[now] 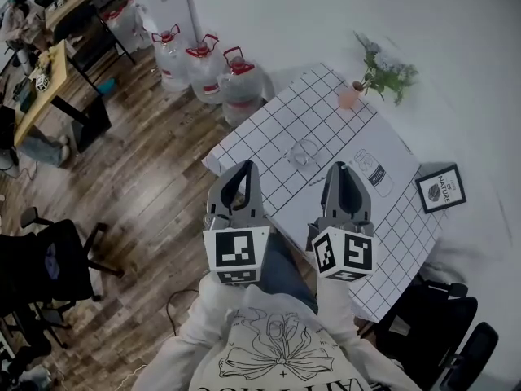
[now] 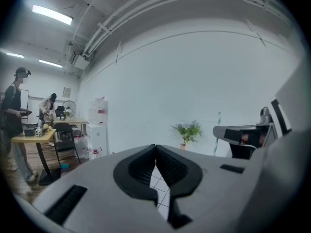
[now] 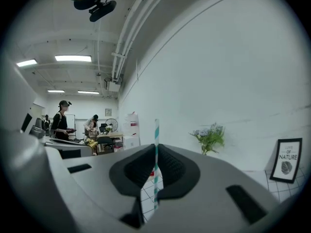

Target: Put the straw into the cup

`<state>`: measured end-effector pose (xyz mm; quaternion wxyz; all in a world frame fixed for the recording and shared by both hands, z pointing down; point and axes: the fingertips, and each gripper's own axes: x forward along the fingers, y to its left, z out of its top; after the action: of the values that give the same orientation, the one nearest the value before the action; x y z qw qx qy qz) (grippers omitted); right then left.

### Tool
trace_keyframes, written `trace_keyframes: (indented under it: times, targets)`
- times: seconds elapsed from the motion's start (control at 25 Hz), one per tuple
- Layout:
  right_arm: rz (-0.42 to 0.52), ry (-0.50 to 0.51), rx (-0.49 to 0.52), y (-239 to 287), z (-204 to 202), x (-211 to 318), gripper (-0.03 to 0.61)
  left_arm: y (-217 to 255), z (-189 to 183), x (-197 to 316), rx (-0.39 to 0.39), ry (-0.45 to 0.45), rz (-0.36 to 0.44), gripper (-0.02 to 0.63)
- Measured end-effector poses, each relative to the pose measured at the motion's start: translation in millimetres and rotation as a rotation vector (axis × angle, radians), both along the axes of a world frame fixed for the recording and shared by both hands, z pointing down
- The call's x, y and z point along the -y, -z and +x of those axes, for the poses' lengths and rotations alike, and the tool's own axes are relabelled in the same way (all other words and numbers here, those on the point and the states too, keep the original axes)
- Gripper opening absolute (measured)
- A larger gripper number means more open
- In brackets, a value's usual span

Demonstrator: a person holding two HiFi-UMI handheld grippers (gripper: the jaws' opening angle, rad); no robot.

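Head view, nearest first: the person's printed shirt [image 1: 281, 353] fills the bottom edge, and just above it sit the two marker cubes. The left gripper [image 1: 243, 168] and the right gripper [image 1: 343, 168] are held side by side, both pointing toward 12 o'clock over the near edge of the table [image 1: 391, 243], which has a white cloth with a black grid.

Left gripper view shows the left gripper [image 2: 155, 147] with its jaws pressed together at the tips and nothing between them; a bit of grid cloth shows through the gap below.

Right gripper view shows the right gripper [image 3: 155, 152] clamped on the straw [image 3: 156, 132], teal and white striped, standing upright with its top well above the jaw tips and its lower end below them.

On the table, the clear cup [image 1: 304, 153] stands at about 10 o'clock from the right gripper's tips, near but apart from them. A framed sign [image 1: 440, 187] lies at 3 o'clock from that gripper. A potted plant [image 1: 383, 72] stands at the table's far corner, at 1 o'clock. Beyond the table, at 11 o'clock, three big water bottles [image 1: 203, 59] stand on the wood floor [image 1: 146, 177].
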<state>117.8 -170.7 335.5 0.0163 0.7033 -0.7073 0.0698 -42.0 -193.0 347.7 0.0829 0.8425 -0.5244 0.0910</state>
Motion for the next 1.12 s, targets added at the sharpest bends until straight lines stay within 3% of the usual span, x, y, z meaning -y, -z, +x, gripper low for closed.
trace_keyframes:
  times: [0.6, 1.12]
  targets:
    - [-0.096, 0.087, 0.031, -58, 26, 101, 0.014, -58, 42, 82, 0.047, 0.021, -0.104, 0.005]
    - [-0.225, 0.111, 0.064, -127, 36, 127, 0.014, -116, 59, 107, 0.073, 0.029, -0.216, 0.005]
